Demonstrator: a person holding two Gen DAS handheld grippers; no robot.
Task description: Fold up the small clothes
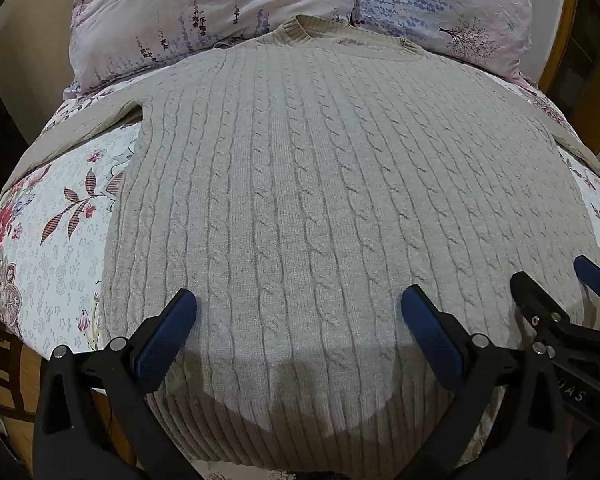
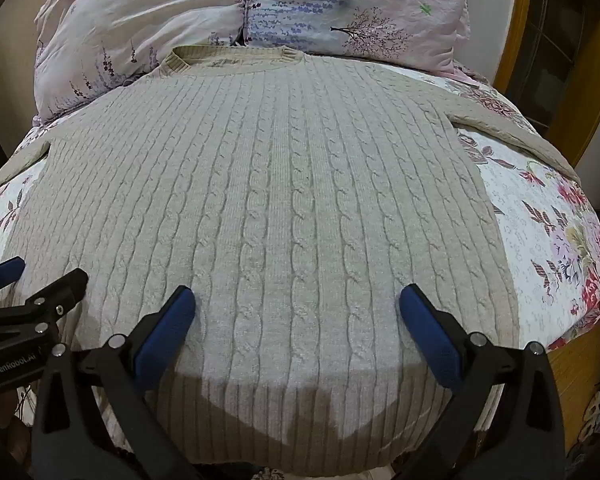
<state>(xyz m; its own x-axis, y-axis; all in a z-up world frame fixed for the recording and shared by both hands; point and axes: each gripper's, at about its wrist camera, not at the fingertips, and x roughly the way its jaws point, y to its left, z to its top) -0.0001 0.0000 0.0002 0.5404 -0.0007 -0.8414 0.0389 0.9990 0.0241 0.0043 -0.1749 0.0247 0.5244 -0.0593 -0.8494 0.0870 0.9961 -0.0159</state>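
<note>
Sweater (image 1: 300, 184) flat on floral bedspread (image 1: 56, 240)

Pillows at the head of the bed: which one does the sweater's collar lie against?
The blue-flowered pillow, on the right. The collar sits just below its lower edge; the plain pink pillow lies further left.

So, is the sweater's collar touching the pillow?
Touching. In the right wrist view the sweater has its collar lying against the lower edge of the pillow, with no bedsheet visible between them.
</note>
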